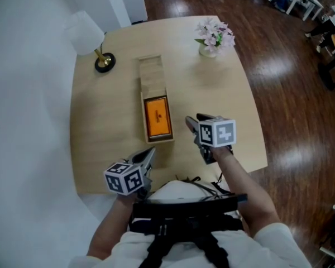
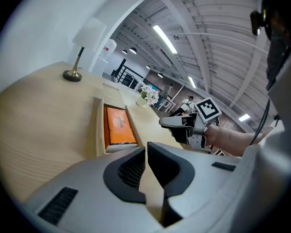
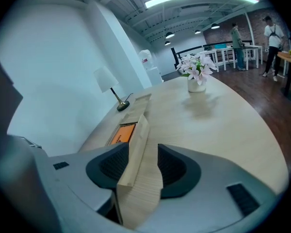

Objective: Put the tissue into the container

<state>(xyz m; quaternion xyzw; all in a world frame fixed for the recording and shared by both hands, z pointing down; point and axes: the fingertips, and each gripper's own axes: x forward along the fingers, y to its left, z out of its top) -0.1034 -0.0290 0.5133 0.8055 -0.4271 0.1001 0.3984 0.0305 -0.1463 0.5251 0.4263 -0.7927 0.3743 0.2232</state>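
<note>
A long wooden container (image 1: 143, 116) lies lengthwise in the middle of the table, its sliding lid (image 1: 151, 71) pushed toward the far end. An orange tissue pack (image 1: 158, 117) lies flat inside the uncovered near half, also visible in the left gripper view (image 2: 119, 125) and partly in the right gripper view (image 3: 121, 135). My left gripper (image 1: 149, 154) hovers just short of the container's near end, shut (image 2: 146, 149) with nothing between its fingers. My right gripper (image 1: 191, 121) hangs to the right of the container, apart from it, jaws partly open (image 3: 143, 152) and holding nothing; the container's wall (image 3: 136, 144) shows through the gap.
A white-shaded lamp (image 1: 89, 38) stands at the table's far left corner, and a vase of pink flowers (image 1: 214, 37) at the far right. The table's front edge (image 1: 156, 186) runs close to the person's body. A dark wooden floor surrounds the table on the right.
</note>
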